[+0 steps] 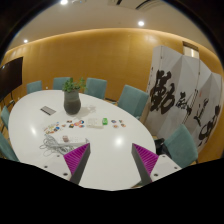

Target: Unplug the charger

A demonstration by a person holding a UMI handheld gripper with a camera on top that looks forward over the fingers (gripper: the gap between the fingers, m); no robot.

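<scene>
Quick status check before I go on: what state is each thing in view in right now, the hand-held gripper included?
hand-held gripper: open, nothing between its fingers, held above the table's near edge
white cable: lying loosely tangled on the table, ahead of the left finger
potted plant: upright, beyond the fingers
phone: lying flat
small items: resting mid-table
chairs: pushed in around the table
</scene>
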